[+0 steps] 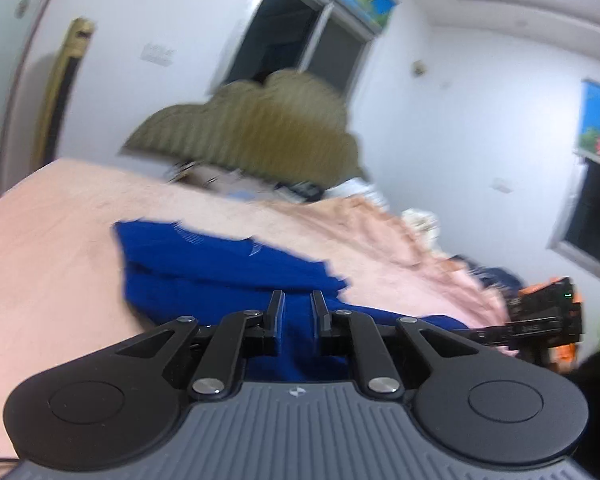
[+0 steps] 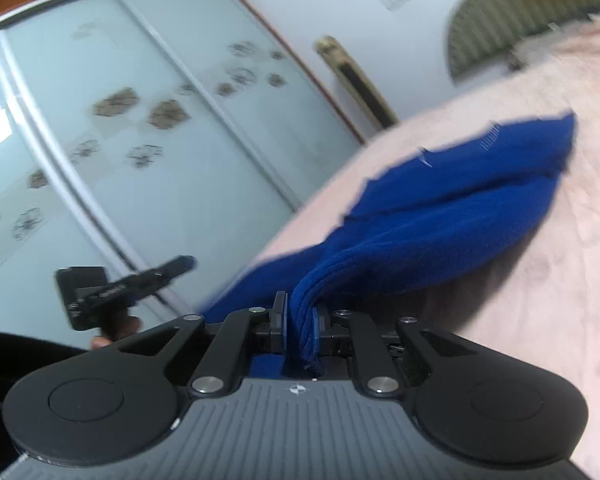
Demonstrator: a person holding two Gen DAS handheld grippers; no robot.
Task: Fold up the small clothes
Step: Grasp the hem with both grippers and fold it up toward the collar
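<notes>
On the blurred pink bedspread (image 1: 60,264), both grippers' jaws clench the blue garment (image 2: 440,216), its near edge hidden.

No lettering reads clearly anywhere: pale marks woven into the blue garment (image 2: 460,208) and white print on the other gripper's body stay blurred beyond reading.

Blue on pink
The cloth (image 2: 460,216) was deep blue, the blanket (image 1: 40,280) pale pink, the headboard (image 1: 252,128) olive-striped at twelve o'clock.
</notes>
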